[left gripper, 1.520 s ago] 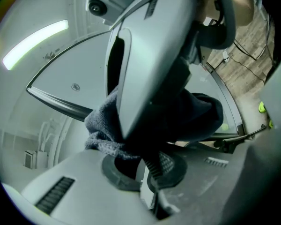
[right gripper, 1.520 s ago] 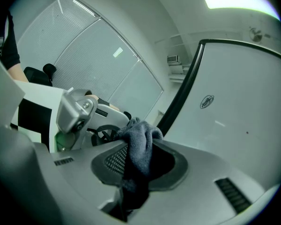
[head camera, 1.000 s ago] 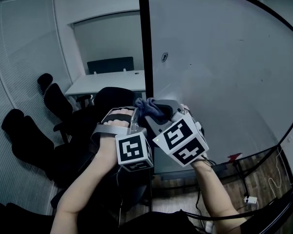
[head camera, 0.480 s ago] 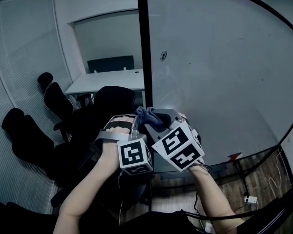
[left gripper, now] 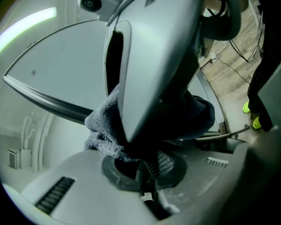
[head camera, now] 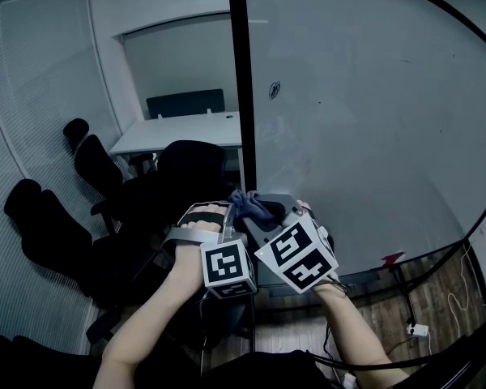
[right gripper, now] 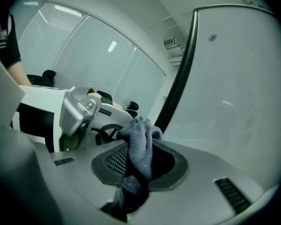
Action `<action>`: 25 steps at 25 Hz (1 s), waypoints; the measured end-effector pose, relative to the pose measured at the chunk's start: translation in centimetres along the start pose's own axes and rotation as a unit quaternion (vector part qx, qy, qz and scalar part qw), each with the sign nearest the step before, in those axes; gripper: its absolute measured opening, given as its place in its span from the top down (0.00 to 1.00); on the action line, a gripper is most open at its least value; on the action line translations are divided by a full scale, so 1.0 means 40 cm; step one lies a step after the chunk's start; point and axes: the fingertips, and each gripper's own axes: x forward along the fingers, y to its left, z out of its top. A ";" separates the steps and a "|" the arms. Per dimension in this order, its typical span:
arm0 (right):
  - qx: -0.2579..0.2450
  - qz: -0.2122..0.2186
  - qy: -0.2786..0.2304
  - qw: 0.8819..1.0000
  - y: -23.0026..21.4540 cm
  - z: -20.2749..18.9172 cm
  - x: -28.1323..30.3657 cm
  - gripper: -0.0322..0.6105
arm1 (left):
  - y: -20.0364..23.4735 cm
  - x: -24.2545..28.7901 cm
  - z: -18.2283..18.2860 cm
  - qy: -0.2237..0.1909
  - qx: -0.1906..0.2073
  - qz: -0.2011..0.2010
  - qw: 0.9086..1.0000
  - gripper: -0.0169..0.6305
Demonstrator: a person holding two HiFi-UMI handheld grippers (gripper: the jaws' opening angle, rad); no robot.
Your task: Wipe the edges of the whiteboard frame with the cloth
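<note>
Cloth [head camera: 248, 204] and both grippers sit lower at centre frame than 1 s ago: slid down the black whiteboard frame [head camera: 241, 87]. Right gripper [right gripper: 131, 172] jaws closed tight on cloth. Left gripper [left gripper: 138, 156] jaws pinch it too. Vert. edge wipe prob. nearing bottom.

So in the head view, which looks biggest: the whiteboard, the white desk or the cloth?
1. whiteboard: fills most of the right side.
2. white desk: looks much smaller, but it stands far back.
3. cloth: looks smallest, though it is nearest the camera.
</note>
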 end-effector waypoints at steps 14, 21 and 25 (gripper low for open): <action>0.033 0.019 0.029 0.999 0.042 -0.085 0.030 0.80 | -0.093 0.027 -0.019 0.015 -0.002 -0.040 0.999 0.95; 0.045 0.029 0.035 0.998 0.061 -0.122 0.042 0.80 | -0.136 0.038 -0.026 0.019 -0.002 -0.053 0.998 0.95; 0.049 0.034 0.041 0.997 0.078 -0.151 0.050 0.80 | -0.172 0.046 -0.032 0.024 -0.004 -0.064 0.998 0.95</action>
